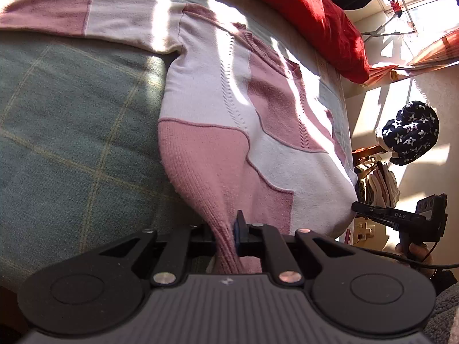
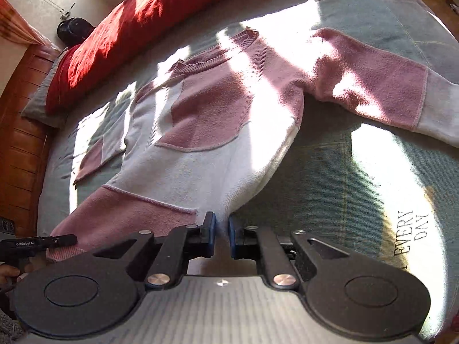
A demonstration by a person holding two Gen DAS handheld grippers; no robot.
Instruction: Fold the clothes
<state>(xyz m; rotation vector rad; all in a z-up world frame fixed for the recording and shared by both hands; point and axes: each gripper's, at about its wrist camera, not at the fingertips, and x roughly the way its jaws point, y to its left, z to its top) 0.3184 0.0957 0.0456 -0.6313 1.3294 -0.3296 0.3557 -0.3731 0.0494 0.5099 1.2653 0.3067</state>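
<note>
Our left gripper (image 1: 229, 233) and right gripper (image 2: 221, 230) each pinch a hem corner of the pink-and-white sweater (image 1: 229, 109) between their fingers, its body stretching ahead over the green bed (image 1: 71, 114).

The left gripper (image 1: 233, 236) is showing matte black linkage arms with silver rivets, two round black discs and a ribbed grey body bearing a small white mark, with blue pads on its fingers; the right gripper (image 2: 221, 233) is looking the same, blue pads (image 2: 211, 229) edging black fingers. Seen from the side, one is carrying white "DAS" lettering and a black cable; the other is reading "GenRobot.AI".
</note>
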